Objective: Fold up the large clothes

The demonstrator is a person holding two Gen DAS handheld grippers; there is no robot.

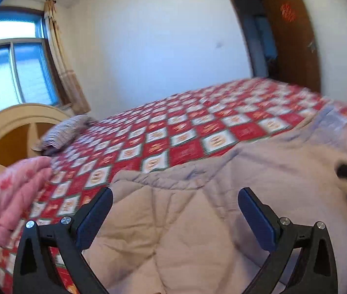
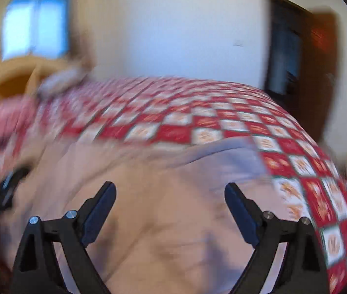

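White walls close in a bedroom where a bed wears a red-and-white checkered cover, with a curtained window behind its arched wooden headboard and a brown door standing open. Near the headboard lie a striped pillow and a folded pink quilt. On the bed's near side is spread a pale beige quilted coat, its stitched panels showing. The left gripper hangs over the coat with fingers spread wide, gripping nothing. The right gripper, blurred, is likewise agape and empty above the same coat.
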